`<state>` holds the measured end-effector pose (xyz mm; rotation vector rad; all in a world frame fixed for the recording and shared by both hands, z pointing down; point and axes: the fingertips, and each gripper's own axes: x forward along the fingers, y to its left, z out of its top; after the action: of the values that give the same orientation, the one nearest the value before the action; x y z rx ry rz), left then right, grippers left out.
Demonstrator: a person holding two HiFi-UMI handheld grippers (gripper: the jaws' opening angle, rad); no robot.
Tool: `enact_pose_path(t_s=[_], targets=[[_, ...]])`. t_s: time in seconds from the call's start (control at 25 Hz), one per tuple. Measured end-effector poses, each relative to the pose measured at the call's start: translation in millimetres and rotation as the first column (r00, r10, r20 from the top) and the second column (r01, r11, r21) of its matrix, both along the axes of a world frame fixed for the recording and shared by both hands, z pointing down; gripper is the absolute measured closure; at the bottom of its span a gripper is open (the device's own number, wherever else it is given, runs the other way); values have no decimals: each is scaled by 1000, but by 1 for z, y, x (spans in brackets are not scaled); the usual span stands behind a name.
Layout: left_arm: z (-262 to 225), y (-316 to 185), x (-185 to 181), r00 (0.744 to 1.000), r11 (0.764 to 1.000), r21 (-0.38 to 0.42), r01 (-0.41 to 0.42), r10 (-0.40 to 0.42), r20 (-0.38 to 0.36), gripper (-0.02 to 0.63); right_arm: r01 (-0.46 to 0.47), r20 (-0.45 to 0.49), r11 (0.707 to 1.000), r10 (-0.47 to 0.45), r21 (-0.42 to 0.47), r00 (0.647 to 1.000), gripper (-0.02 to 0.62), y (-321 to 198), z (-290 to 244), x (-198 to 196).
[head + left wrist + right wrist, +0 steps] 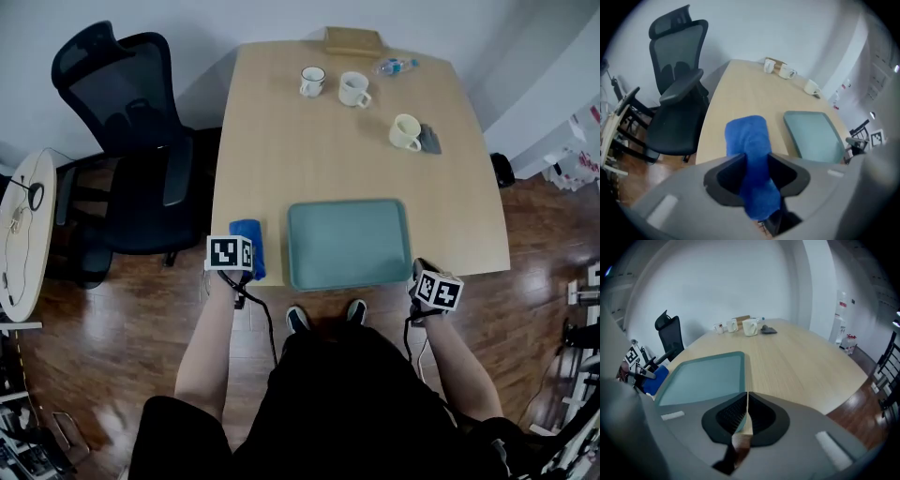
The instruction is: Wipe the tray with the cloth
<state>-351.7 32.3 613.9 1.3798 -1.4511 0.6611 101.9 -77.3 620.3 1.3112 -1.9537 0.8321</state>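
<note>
- Gripping the blue cloth (746,136): left gripper (757,159) has its jaws closed on the folded strip, both inner faces against the fabric, which runs out past the tips toward the far side.
- Cloth sits at the near left edge of the wooden table (347,141), just left of the tray (347,244) and not on it; from the head view a narrow strip of bare wood shows between cloth and tray rim.
- Tray is pale teal, rectangular with rounded corners, empty, set square at the near edge of the table, centred before the person.
- Right gripper (747,399) is clenched, jaws meeting along a thin line, nothing between them; it hangs off the table's near edge by the tray's near right corner.
- Far end of the table: two white mugs (312,81) (353,89) side by side, a plastic bottle (396,66) lying to their right, a third mug (405,132) nearer with a dark flat item (429,139) touching it.
- Black office chair (141,141) stands left of the table.
</note>
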Motion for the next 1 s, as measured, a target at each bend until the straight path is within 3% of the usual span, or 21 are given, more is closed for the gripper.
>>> enact_pose_path(t_s=[0.12, 0.24, 0.44, 0.56, 0.64, 0.8, 0.92, 1.0], targets=[[-1, -7, -4, 999, 998, 47, 48, -47, -18, 423, -39, -1, 996, 39, 74, 999, 583, 15, -31, 3], [-21, -4, -7, 997, 988, 136, 76, -78, 5, 271, -65, 20, 991, 63, 117, 998, 584, 30, -54, 10], [-81, 41, 11, 983, 956, 288, 60, -107, 150, 261, -59, 128, 986, 39, 156, 991, 588, 58, -78, 8], [-118, 77, 67, 989, 916, 401, 1, -61, 136, 398, -6, 232, 983, -37, 183, 972, 588, 86, -97, -4], [-141, 101, 111, 993, 879, 477, 8, -62, 96, 468, 46, 297, 979, -105, 201, 949, 588, 110, -113, -6], [-187, 145, 193, 988, 800, 594, 86, -143, 51, 506, 127, 395, 965, -212, 230, 894, 588, 165, -141, 15], [-217, 164, 243, 984, 740, 666, 96, -172, 50, 535, 152, 412, 947, -263, 284, 872, 588, 191, -159, 38], [-229, 181, 270, 985, 723, 686, 82, -165, 56, 549, 162, 405, 933, -289, 320, 868, 588, 210, -170, 48]])
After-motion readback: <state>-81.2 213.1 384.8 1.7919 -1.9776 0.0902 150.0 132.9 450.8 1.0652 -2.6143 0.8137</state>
